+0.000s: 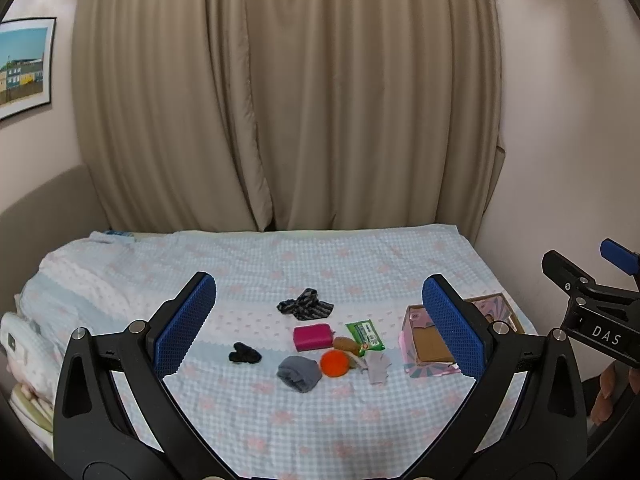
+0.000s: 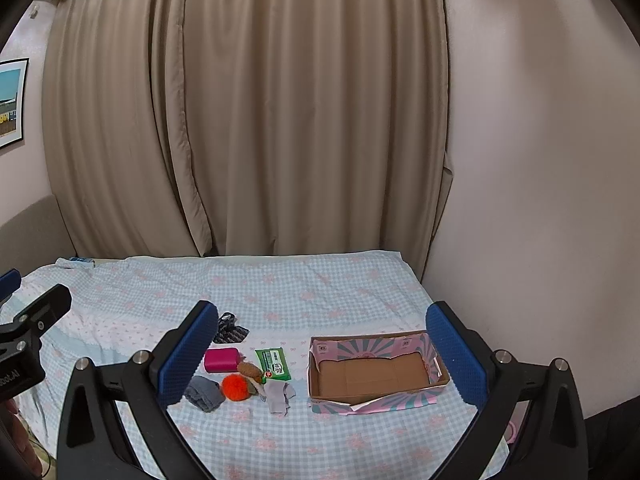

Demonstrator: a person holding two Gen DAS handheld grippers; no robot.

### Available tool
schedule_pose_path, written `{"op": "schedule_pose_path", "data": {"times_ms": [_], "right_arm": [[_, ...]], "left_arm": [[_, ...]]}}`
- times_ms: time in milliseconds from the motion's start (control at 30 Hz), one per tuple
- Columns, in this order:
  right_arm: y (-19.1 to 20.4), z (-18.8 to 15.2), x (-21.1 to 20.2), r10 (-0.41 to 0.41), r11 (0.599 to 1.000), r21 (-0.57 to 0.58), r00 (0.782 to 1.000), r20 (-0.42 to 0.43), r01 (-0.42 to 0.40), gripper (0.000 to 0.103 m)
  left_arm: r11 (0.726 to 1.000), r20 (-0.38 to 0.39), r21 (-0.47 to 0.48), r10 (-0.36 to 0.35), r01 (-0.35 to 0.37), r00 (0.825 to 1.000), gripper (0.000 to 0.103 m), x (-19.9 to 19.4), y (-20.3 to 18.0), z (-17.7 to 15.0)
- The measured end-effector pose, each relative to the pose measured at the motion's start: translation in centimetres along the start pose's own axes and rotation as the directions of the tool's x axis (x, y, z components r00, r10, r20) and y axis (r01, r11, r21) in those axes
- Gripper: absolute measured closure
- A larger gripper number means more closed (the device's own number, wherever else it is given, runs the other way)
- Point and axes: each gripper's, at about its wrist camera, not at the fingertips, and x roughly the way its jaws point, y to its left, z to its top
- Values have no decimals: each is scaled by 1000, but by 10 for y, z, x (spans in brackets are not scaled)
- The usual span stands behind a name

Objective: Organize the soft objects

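Both grippers up over the near edge of the bed [image 1: 328, 408], nothing held. Left gripper [image 1: 320, 320]: fingers wide apart, blue pads facing in, empty. Right gripper [image 2: 322, 354]: same, spread wide, empty; its black frame also shows at the right edge of the left wrist view. Bed has a pale blue check cover with pink flowers. Soft stuff sits in a loose cluster mid-bed: patterned dark cloth [image 1: 306, 304] farthest back, pink pouch [image 1: 313, 337] just nearer, green packet [image 1: 366, 335] right of the pouch, brown plush [image 1: 346, 345] between pouch and packet and touching the packet, orange ball [image 1: 335, 364] near the plush, grey roll [image 1: 299, 373] touching or almost touching the ball on its left, light grey glove [image 1: 377, 366] right of the ball, small black item [image 1: 244, 354] off to the left, apart from the rest. Box [image 2: 376, 372] is right of the cluster, clear of it, open top, bare cardboard floor, pink and teal striped walls, near wall flap folded outward. In the right wrist view the left finger hides the black item and part of the patterned cloth. Beige curtain [image 2: 248, 120] behind the bed, framed picture [image 1: 24, 64] on the left wall.
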Motion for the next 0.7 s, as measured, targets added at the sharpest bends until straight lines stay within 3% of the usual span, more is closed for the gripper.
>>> {"op": "schedule_pose_path", "data": {"times_ms": [700], "right_arm": [[1, -3, -1, 0, 1000, 10, 1000, 0, 0, 0]], "left_arm": [[1000, -16, -15, 4, -4, 1000, 1, 6, 7, 0]]}}
